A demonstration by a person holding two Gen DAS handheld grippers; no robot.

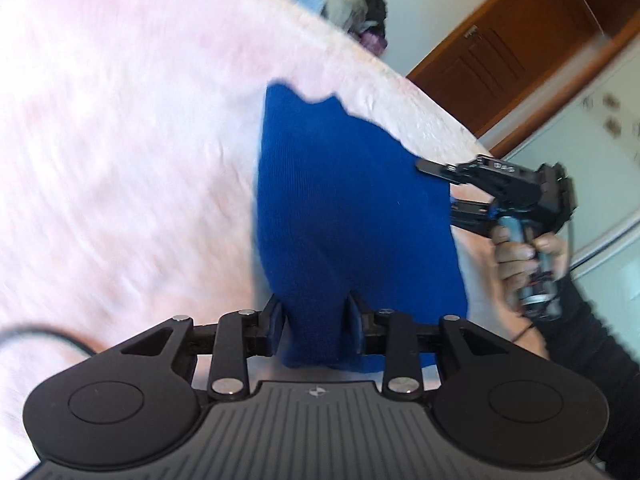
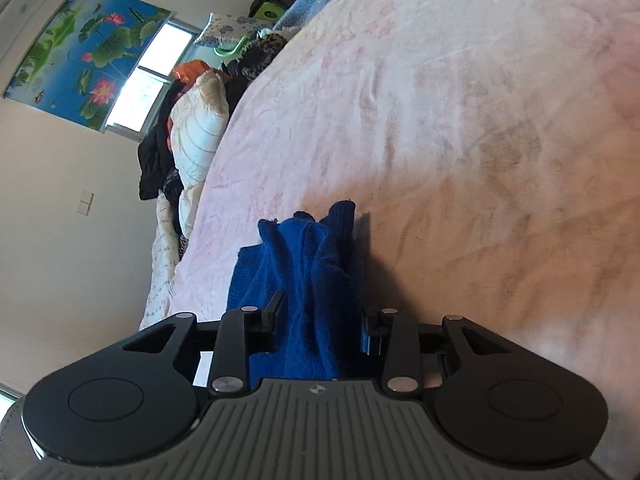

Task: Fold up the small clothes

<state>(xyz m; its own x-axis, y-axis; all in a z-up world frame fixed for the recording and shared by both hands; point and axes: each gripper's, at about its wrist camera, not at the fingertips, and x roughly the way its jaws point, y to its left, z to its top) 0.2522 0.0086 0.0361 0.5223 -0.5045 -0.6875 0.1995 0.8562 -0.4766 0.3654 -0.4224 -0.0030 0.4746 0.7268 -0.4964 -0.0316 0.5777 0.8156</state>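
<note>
On the pink bedspread point(image 2: 460, 128), near its close edge, lies the blue knitted garment point(image 1: 344, 208), bunched into a long ridge that runs away from both cameras toward the middle of the bed. The left gripper point(image 1: 316, 320) has one end of the cloth between its fingers; the jaws stand partly spread, and the fabric fills the gap, though whether the pads press on it I cannot tell. The right gripper point(image 2: 320, 322) is likewise partly spread, with cloth between its fingers and a visible gap at the right pad, so it appears loose. In the left wrist view the right gripper sits at the garment's right edge, held by a hand point(image 1: 524, 256). Both hands are equally near; the long axis lies straight ahead of each pair of jaws.
</note>
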